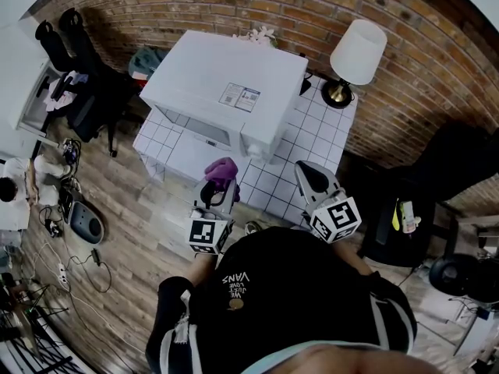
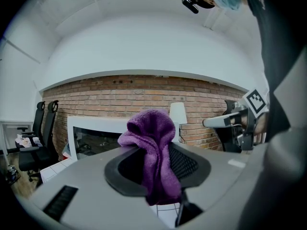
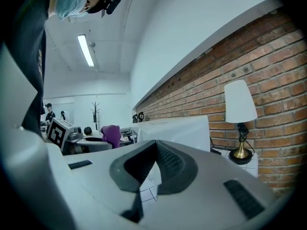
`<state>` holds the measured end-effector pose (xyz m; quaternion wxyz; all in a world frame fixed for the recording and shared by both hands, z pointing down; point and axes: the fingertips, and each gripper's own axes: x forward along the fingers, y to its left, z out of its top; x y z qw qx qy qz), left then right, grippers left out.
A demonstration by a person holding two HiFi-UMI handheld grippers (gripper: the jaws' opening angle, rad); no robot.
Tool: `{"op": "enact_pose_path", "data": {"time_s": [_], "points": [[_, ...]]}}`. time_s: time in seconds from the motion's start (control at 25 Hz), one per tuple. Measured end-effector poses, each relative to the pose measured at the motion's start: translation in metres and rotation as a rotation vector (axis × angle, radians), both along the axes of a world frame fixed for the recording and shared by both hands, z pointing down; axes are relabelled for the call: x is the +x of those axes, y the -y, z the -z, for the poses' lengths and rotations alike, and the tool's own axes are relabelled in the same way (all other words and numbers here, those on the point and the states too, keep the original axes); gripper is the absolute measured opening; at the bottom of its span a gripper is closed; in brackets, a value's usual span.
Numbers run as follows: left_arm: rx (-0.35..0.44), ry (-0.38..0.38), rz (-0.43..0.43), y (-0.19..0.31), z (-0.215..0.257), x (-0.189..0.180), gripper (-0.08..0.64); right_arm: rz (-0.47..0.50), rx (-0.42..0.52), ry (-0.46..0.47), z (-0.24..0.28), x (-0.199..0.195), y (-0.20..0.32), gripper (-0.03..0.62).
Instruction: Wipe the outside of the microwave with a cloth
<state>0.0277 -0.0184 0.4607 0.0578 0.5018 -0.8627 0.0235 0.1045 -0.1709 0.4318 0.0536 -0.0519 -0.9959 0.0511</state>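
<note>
- The light indoors is bright and even throughout. A ceiling strip light (image 3: 86,50) glows at the upper left of the right gripper view, without glare.
- The head view has heavy fisheye bending and black corners. The microwave (image 1: 226,92) top is almost washed-out white, and shadows are soft.
- In the left gripper view the purple cloth (image 2: 156,147) is fairly sharp, the near foreground along the bottom is soft, and the edges darken.
</note>
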Motion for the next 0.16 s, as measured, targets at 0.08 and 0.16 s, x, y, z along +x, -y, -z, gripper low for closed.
{"op": "enact_pose_path", "data": {"time_s": [0.08,0.16], "points": [[0.002,-0.008,0.001,-0.0008,-0.0015,0.0012,0.143,0.004,0.003,-0.001,-0.0004,0.0005,-0.0007,-0.003],[0.004,-0.015,0.002,-0.0017,-0.0032,0.0024,0.143,0.007,0.004,-0.003,-0.0014,0.0014,-0.0012,-0.003]]}}
